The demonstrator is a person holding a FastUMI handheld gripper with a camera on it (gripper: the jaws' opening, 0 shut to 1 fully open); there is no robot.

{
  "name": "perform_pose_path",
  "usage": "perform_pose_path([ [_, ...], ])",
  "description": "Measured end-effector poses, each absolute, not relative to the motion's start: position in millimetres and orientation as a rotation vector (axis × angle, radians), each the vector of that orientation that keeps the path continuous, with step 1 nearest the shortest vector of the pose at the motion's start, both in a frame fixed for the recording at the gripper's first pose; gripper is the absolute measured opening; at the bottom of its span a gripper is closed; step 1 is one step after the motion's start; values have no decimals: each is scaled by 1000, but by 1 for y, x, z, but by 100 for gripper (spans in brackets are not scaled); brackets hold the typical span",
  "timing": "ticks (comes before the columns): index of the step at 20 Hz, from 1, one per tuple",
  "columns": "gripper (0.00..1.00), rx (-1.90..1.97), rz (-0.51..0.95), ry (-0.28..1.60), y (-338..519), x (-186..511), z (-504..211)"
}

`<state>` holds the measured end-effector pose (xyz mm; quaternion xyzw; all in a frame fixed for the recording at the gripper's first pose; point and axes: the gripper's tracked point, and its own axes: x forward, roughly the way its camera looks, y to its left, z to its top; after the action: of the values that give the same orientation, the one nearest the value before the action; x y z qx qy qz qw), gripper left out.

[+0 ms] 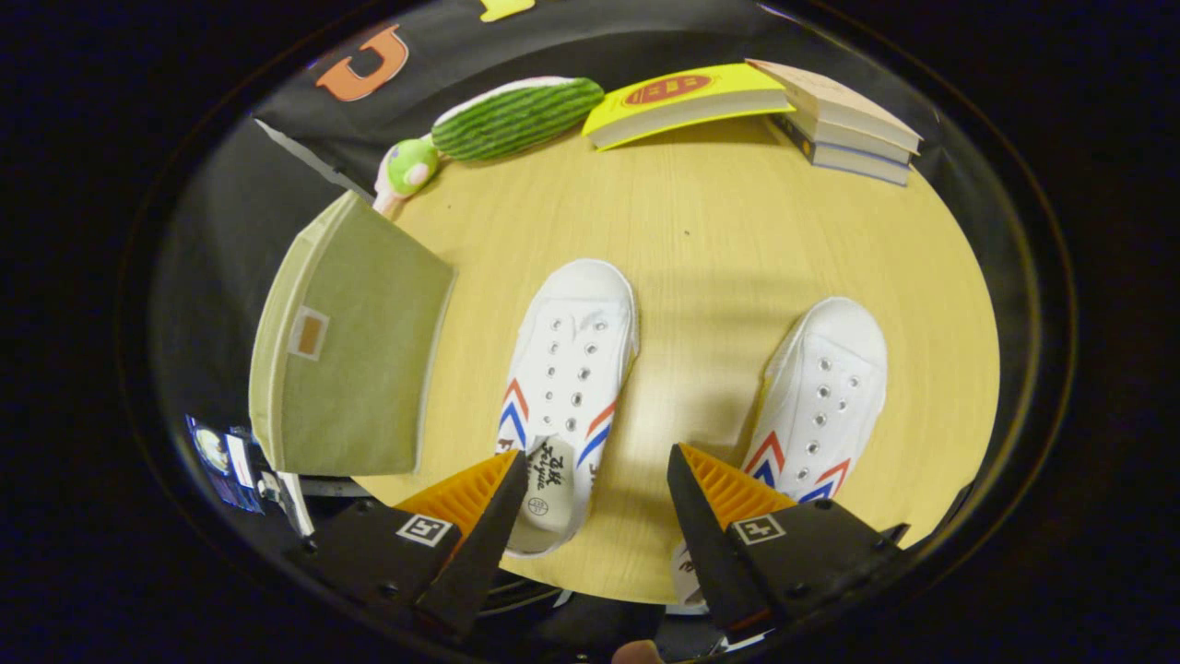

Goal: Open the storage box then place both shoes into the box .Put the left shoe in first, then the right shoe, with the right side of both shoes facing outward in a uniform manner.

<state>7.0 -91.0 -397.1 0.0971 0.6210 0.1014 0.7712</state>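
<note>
**A:** Storage box (355, 346) first — where is it from the tongs (597, 498)?

**B:** Off to the left and a little ahead of the left finger, standing at the counter's (701, 258) edge. It is a pale green fabric box with a small tag on the side facing up. I see no opening from here, so I judge it closed; the opening step looks not yet done.

**A:** And the tongs themselves?

**B:** Spread wide, holding nothing. Bare counter lies between the two fingers.

**A:** The shoes?

**B:** Both white, laceless, with red and blue chevrons. The left shoe (567, 387) lies just ahead of the left finger, which covers part of its heel; the right shoe (816, 406) sits just ahead of the right finger in the same way. They are well apart and roughly parallel, toes pointing away from the tongs, heels toward them. So each long axis runs along the line the fingers point.

**A:** Which matters for the next move?

**B:** The box, I think. The tongs would need to swing left, past the left shoe, to reach it. That shoe lies between the tongs and the box, so it could get nudged.

**A:** Anything else around?

**B:** The counter is light wood. At its far side lie a green striped plush toy (493, 124), a yellow book (687, 101) and a stack of books (843, 124). Black cloth hangs behind.
</note>
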Motion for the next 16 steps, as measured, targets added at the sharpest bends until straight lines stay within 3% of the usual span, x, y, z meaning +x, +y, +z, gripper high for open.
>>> perform_pose_path([
  [6,89,224,190,1425,-88,11,-426],
  [8,79,216,206,1448,-82,10,-429],
  [11,44,306,216,1474,-68,6,-431],
  [12,39,340,199,1489,-70,3,-430],
  [13,22,363,194,1491,-71,7,-429],
  [15,7,442,201,1491,-69,5,-424],
  [16,6,494,204,1488,-66,2,-423],
])
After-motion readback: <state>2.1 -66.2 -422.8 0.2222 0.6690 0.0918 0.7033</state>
